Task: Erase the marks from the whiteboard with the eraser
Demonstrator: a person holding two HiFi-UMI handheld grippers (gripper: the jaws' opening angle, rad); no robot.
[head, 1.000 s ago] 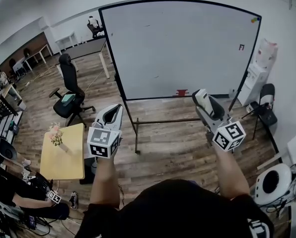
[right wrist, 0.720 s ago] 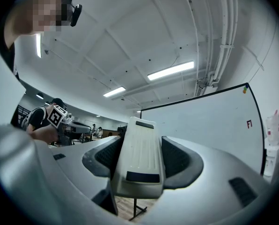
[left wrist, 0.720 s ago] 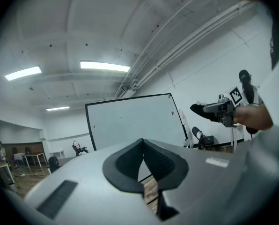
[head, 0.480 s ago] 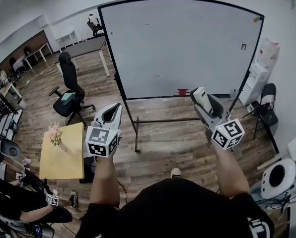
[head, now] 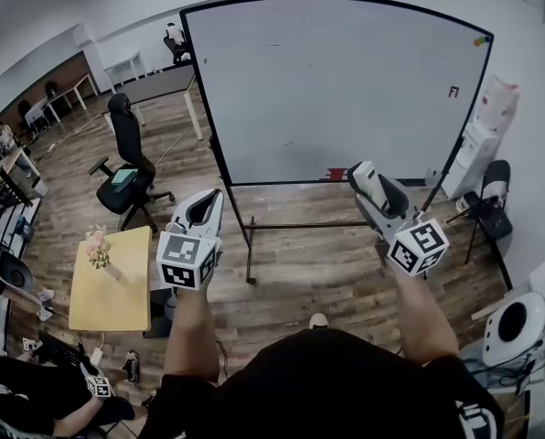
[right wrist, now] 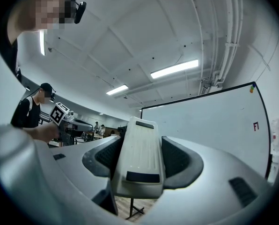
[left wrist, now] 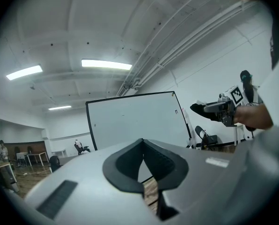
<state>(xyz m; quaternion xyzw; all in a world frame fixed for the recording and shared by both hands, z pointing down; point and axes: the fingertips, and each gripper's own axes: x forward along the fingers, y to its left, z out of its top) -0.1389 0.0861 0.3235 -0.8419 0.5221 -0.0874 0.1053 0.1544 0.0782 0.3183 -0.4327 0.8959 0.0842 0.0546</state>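
Observation:
A big whiteboard [head: 336,90] on a black rolling stand faces me. A small red mark [head: 454,91] sits near its right edge, also visible as a red mark [right wrist: 256,126] in the right gripper view. A white eraser [right wrist: 139,156] is clamped between the pads of my right gripper [head: 364,176], which is held up below the board's lower right. My left gripper [head: 207,208] is shut with nothing in it, lower left of the board. Coloured magnets [head: 479,40] sit at the board's top right corner. A red item [head: 336,174] rests on the board's tray.
A black office chair [head: 126,167] stands left of the board. A small yellow table [head: 112,282] with flowers is at my left. A white cabinet [head: 478,144] and a black chair [head: 490,208] stand at the right wall. A person [head: 35,396] sits at lower left.
The view has shifted slightly closer to the whiteboard; both grippers keep about the same pose. The seated person at lower left has moved down and left.

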